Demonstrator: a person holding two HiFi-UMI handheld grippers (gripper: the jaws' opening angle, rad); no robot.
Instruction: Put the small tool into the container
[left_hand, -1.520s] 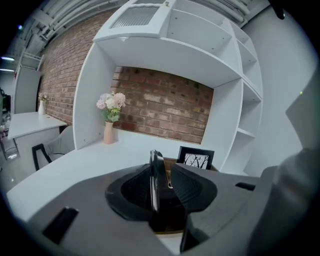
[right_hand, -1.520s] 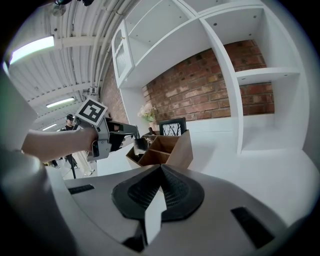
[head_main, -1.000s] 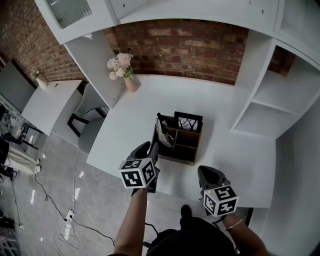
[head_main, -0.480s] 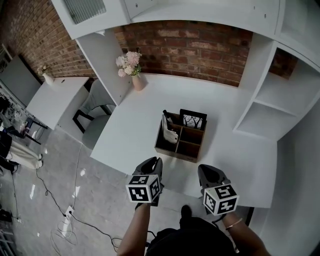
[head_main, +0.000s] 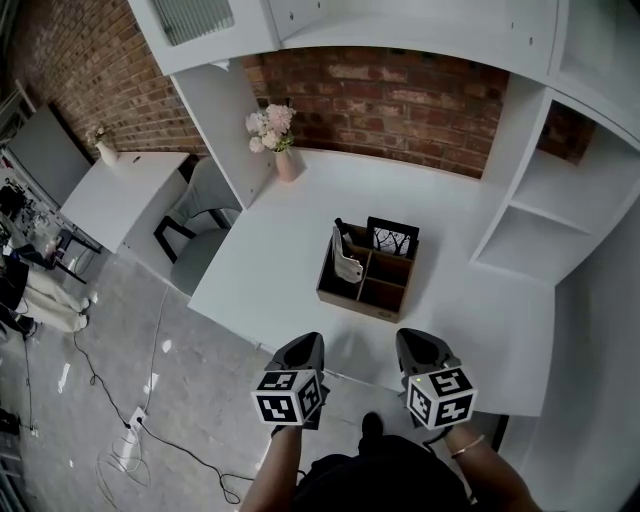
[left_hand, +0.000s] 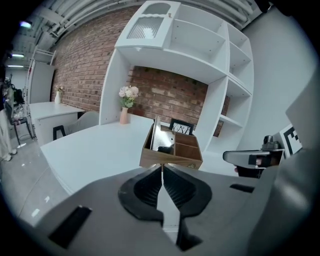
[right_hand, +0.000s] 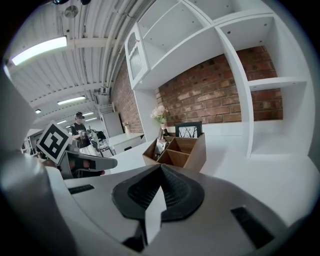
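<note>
Bright, even light; fisheye-warped edges

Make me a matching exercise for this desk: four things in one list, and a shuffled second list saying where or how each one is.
Things:
1. metal tool
2. flower vase
3. framed picture
4. left tongs

States:
A. shut, empty
B. upright at the rear of the wooden organizer
C. by the brick wall
D. in the organizer's left side

Pairs: 1-D, 2-C, 3-B, 4-A

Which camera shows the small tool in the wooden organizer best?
Left gripper view: the small tool turns its metal blade toward it. Head view shows it smaller, from above; right gripper view only a glimpse.
</note>
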